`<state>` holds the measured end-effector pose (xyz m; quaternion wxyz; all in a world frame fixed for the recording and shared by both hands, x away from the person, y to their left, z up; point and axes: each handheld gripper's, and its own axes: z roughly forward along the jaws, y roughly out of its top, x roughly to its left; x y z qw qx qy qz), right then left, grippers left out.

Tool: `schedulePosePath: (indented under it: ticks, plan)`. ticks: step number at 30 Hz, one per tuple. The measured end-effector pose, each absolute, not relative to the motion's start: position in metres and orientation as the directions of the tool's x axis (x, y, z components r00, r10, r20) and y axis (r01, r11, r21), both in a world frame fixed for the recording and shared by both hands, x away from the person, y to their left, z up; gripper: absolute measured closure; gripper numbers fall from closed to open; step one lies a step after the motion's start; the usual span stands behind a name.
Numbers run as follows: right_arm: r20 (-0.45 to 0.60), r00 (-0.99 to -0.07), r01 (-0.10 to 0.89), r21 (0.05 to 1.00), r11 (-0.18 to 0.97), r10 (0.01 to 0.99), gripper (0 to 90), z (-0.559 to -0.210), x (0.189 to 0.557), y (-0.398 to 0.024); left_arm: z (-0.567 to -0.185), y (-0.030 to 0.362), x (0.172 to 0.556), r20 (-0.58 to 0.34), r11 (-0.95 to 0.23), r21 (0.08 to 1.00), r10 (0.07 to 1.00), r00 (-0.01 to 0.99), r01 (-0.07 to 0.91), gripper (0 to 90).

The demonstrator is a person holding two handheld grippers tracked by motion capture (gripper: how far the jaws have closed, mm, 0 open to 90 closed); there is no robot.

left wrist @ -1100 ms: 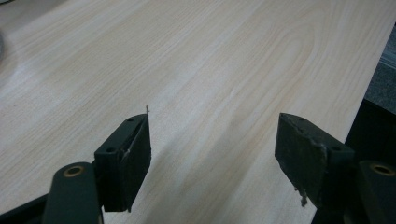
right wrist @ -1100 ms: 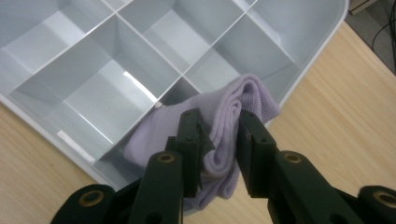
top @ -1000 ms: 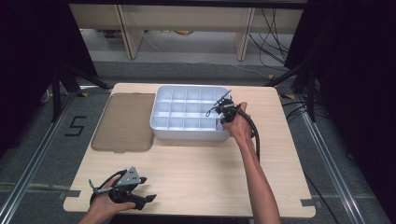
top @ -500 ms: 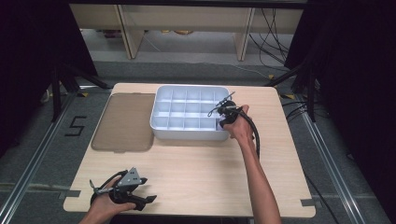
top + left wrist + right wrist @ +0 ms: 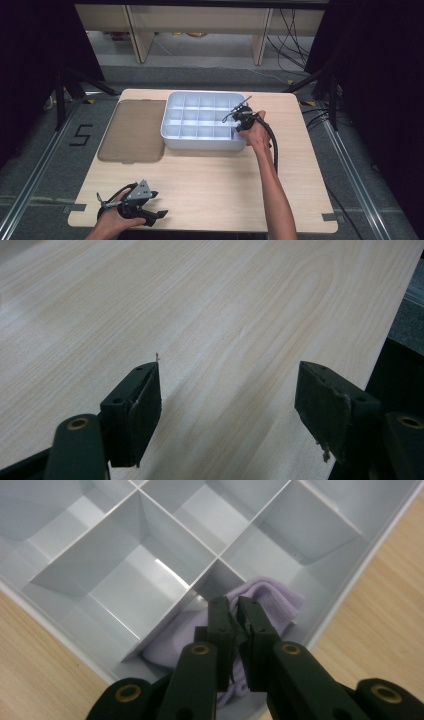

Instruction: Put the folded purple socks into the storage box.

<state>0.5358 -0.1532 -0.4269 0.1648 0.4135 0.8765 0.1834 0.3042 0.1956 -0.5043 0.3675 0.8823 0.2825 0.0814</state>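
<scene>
High view first: the white divided tray (image 5: 200,120) sits toward the far side of the wooden table (image 5: 210,185), with a flat brownish lid (image 5: 132,131) lying just beside its left wall and reaching near the table's left edge. The right gripper (image 5: 239,119) hangs over the tray's near right corner, the hand (image 5: 257,135) behind it close to the tray's right rim. In the right gripper view, its jaws have just been closing and now stand nearly together over a pale lilac cloth (image 5: 260,605), a fold of which seems caught between the pads, though the pinch itself is hard to make out. That cloth lies bunched in the corner compartment, against the outer wall (image 5: 350,580) and a thin divider (image 5: 200,582); the neighbouring compartments are bare. Beyond the wall, a strip of table runs to the right edge. The left gripper (image 5: 135,202) rests low near the table's near left corner, well apart from the tray; in the left gripper view (image 5: 227,405) its jaws stand wide with nothing between them, bare wood stretching ahead and the table's edge (image 5: 385,335) close on one side. A broad stretch of tabletop lies between the two grippers.
</scene>
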Motion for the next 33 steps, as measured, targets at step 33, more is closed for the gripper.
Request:
schedulePosePath:
  ticks: [33]
  plan:
    - [-0.109,-0.583,0.647,0.537,0.542,0.805,66.6,-0.412,0.531,-0.167,-0.504,0.194,0.303,-0.073,-0.555,0.705,0.562,0.824,0.441,26.2]
